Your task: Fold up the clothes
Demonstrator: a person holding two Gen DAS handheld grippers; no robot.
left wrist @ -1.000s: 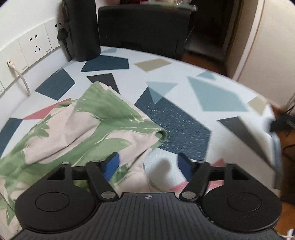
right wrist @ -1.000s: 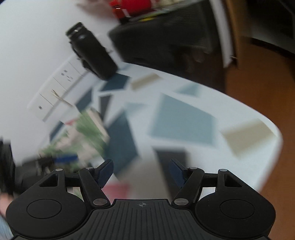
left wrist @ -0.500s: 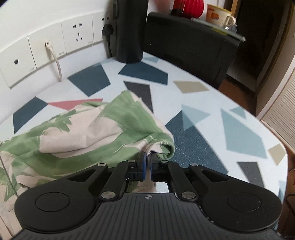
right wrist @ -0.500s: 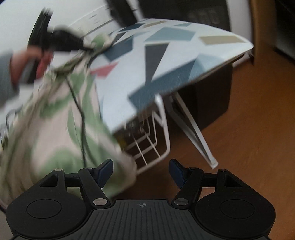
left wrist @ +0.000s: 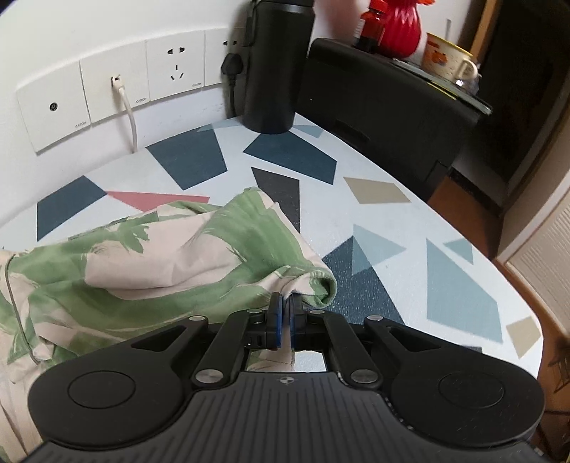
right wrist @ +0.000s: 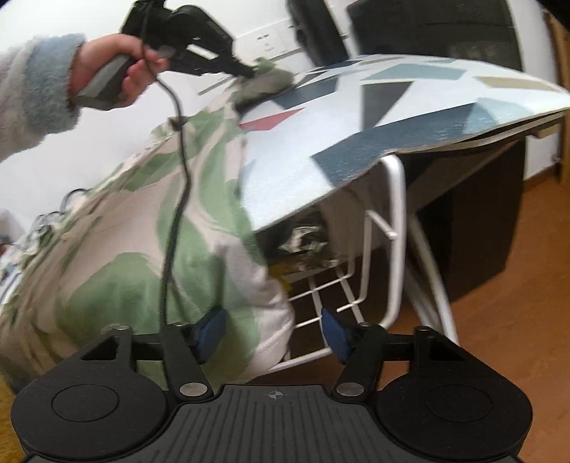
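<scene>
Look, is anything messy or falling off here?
Yes. The shirt is crumpled and mostly hangs off the board edge toward the floor; only one bunched end, pinched by the left gripper, lies on top.

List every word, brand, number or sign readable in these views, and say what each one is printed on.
"CATON": small grey print at the lower right corner of the wall socket plates, legible in the left wrist view.
Mug: orange printing, too blurred to read.
Brown bottle: label too blurred to read.
Left gripper and right gripper: only a small round crosshair mark on the body, no words.
Right wrist view: nothing readable.
</scene>
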